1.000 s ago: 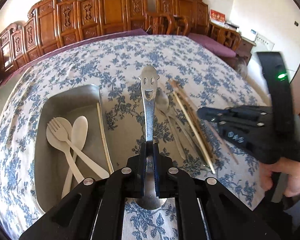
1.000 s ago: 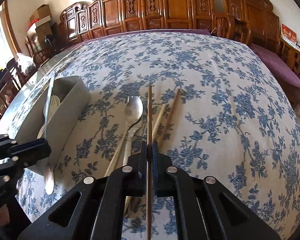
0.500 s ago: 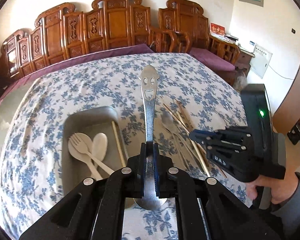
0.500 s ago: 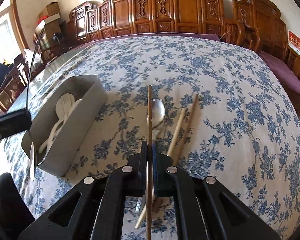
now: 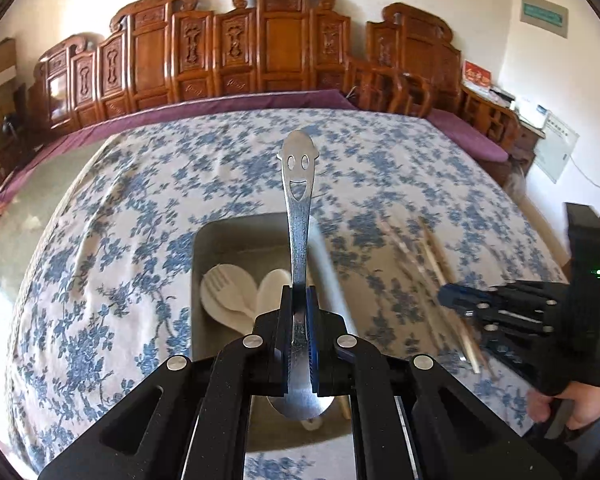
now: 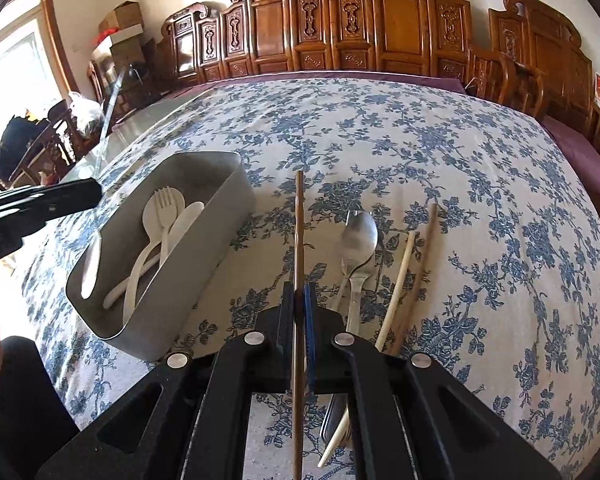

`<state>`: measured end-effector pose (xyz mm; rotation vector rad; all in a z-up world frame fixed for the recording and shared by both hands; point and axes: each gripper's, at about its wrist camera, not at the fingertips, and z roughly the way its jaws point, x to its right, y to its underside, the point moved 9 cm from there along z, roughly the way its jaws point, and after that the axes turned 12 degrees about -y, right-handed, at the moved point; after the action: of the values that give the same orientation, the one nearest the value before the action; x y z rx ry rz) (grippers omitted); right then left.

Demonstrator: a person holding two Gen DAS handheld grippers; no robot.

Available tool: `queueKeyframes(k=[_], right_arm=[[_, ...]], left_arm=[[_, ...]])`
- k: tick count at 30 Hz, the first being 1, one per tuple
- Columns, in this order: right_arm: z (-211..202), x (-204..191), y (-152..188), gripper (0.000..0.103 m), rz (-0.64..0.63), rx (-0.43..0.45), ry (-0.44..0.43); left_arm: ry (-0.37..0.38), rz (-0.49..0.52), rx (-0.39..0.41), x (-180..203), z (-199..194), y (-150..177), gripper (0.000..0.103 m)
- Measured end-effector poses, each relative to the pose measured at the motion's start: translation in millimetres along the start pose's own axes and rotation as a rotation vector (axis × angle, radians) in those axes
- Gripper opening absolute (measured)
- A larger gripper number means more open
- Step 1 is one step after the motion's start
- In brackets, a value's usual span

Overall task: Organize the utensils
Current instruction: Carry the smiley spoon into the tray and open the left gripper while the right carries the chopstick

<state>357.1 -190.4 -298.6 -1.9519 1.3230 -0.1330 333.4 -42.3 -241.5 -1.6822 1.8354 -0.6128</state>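
both claws loaded, left one over the bin

left claw (image 5: 299, 312): closed tight on a steel spoon (image 5: 299, 208), gripped low on the handle. smiley-face cutout end points away from the camera, bowl sits under the claw body. the spoon hangs directly above the grey bin (image 5: 236, 240), not touching it in the left wrist view.

right claw (image 6: 299, 308): closed tight on one dark wooden chopstick (image 6: 299, 232), which runs straight out past the fingertips, above the floral tablecloth (image 6: 440, 152) on the tabletop.

grey bin contents, right wrist view: a cream plastic fork (image 6: 162, 208) and cream spoon (image 6: 186, 220), leaning together.

on the cloth to the right of the held chopstick: a second metal spoon (image 6: 358, 240), a pale chopstick (image 6: 398, 284) and a brown chopstick (image 6: 422, 264), lying close alongside one another.
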Motion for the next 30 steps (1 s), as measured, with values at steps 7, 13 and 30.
queueKeyframes(k=[7,13,30], right_arm=[[3.9,-5.0,-2.9,0.006,-0.003,-0.001,-0.014],[9.0,-14.0,-5.5,0.006,-0.015,-0.006,-0.031],[11.5,-21.3,-0.7,0.006,-0.028,-0.02,-0.023]], left_arm=[[-0.008,-0.002,-0.071,-7.9,35.9,22.4,0.005],[0.001,0.011,-0.099,-2.6,47.8,36.8,0.005],[-0.024,0.021,-0.139,-7.3,59.9,45.7,0.006]])
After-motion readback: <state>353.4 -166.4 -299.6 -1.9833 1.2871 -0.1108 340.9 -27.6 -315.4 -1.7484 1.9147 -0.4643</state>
